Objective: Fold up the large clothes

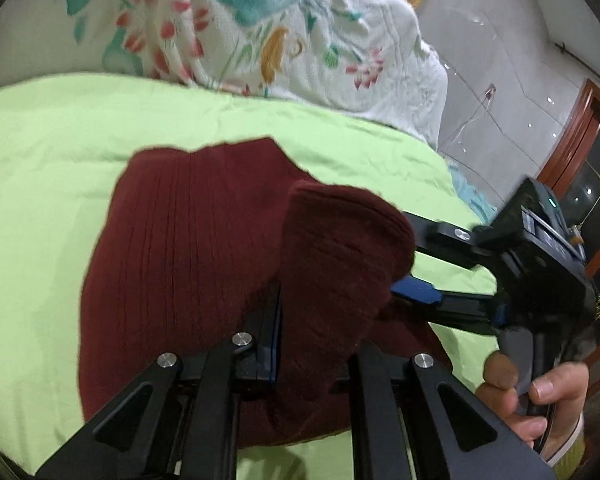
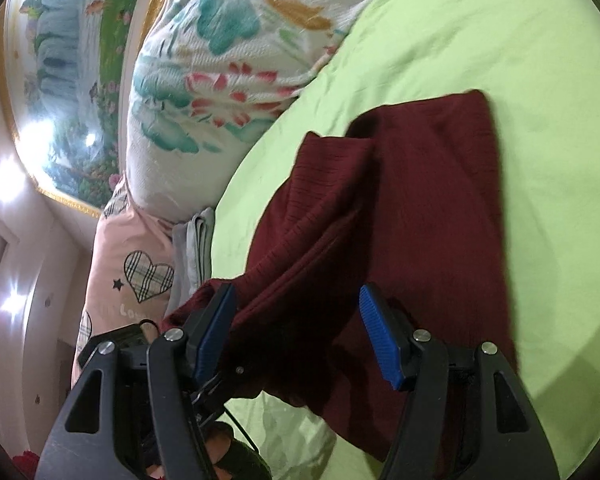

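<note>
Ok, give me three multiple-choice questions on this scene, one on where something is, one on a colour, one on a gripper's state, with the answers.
1. Where does the maroon garment lie?
A. on the green bedsheet
B. on the floor
C. on a chair

2. What colour are the right gripper pads?
A. red
B. blue
C. yellow

3. How is the left gripper?
A. wide open and empty
B. out of view
C. shut on maroon fabric

Answers: 1 A, green sheet shows all round it. 2 B, both ribbed pads are blue. 3 C, cloth bunches up from its closed jaws.
</note>
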